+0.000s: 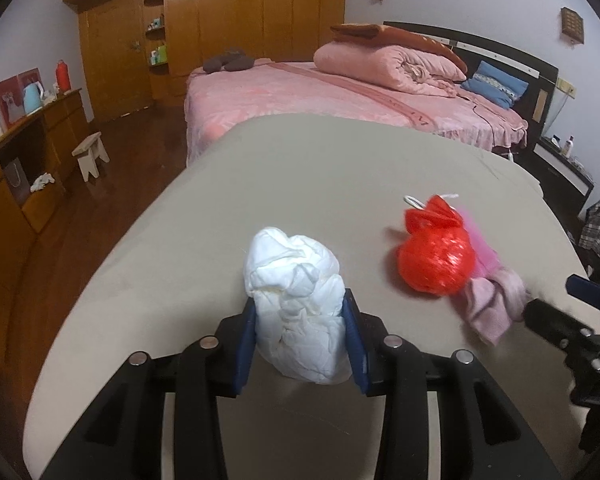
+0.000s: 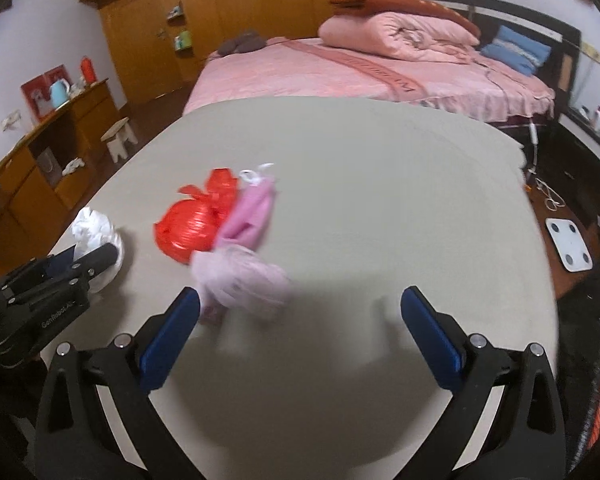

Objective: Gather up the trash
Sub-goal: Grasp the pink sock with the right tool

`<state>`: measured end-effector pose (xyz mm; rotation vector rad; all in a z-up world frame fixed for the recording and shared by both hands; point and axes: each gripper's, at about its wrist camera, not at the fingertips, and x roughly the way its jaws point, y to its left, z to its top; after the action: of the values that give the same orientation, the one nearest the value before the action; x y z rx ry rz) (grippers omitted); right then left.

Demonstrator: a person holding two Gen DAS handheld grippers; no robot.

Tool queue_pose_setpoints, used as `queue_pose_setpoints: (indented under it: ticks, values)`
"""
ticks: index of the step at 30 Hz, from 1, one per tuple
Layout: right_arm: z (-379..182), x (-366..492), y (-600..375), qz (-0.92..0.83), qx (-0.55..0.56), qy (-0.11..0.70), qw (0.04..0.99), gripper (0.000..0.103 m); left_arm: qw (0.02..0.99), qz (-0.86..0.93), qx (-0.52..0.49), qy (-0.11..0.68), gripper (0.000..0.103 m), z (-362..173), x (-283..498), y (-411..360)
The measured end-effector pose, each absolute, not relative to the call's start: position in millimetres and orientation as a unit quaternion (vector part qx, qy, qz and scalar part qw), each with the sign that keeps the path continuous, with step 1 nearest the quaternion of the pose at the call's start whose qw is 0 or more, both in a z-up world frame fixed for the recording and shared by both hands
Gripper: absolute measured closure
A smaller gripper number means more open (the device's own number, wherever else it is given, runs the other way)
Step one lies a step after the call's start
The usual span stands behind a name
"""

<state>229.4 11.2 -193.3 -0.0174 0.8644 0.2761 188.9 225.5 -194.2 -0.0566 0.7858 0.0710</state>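
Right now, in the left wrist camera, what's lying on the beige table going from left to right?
White crumpled wad held in the left gripper → red plastic bag → pink cloth bundle → tip of the right gripper at the right edge.

A crumpled white paper wad (image 1: 296,304) stands upright, pinched between the blue pads of the left tool (image 1: 302,322) above the beige bench (image 1: 300,168). Well to its right, a knotted red plastic bag (image 1: 434,256) lies touching a blurred bundle of pink cloth (image 1: 494,302).
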Motion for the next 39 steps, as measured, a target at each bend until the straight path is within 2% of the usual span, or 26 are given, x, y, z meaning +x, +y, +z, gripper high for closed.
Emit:
queue_pose_setpoints:
  ticks: [7,8,9,14,21,28,39]
  values:
    - [-203.0,243.4,41.0,0.142,-0.024,0.43,0.891,0.007,0.92,0.043,-0.047,0.388,0.064,-198.8,192.6,241.4]
    - [-206.0,244.8,44.1,0.143,-0.028,0.434,0.889,0.012,0.92,0.043,-0.047,0.388,0.064,-199.2,192.6,241.1]
    - [-209.6,246.4,46.7,0.143,-0.032,0.44,0.886,0.021,0.92,0.043,-0.047,0.388,0.064,-199.3,192.7,241.8]
    - [-215.2,241.9,52.6,0.152,-0.046,0.442,0.883,0.043,0.918,0.036,-0.039,0.394,0.064,-202.0,195.1,237.9]
    - [-215.4,240.2,47.9,0.148,-0.034,0.438,0.886,0.057,0.912,0.036,-0.023,0.407,0.064,-206.3,197.9,232.4]
    - [-187.7,222.9,19.8,0.156,-0.013,0.416,0.896,0.059,0.922,0.029,-0.022,0.386,0.064,-189.0,187.8,218.0]
    - [-146.7,189.0,-61.0,0.13,0.021,0.388,0.912,0.058,0.942,-0.025,-0.01,0.336,0.064,-144.3,149.3,132.4]
